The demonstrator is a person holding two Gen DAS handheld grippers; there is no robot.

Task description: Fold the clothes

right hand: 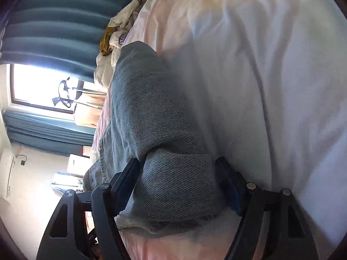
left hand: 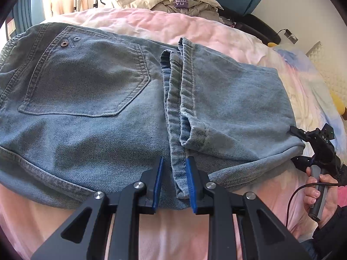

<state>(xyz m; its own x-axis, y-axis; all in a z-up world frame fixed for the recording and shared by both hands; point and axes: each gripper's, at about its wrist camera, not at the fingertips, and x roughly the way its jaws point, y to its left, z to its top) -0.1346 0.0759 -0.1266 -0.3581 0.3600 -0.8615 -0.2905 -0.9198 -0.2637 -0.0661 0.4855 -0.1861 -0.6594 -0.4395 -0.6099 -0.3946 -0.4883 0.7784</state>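
The jeans (left hand: 86, 99) lie folded over on the pink bed (left hand: 151, 23). They look thick, floppy and heavy. The left gripper (left hand: 173, 182) is apart around the hem. The right gripper (right hand: 177, 186) is wide around the fold, maybe just touching.

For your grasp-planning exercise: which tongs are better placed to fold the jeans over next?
Probably the right tongs: their jaws straddle the light blue denim jeans' folded end. The left tongs only bracket the hem.
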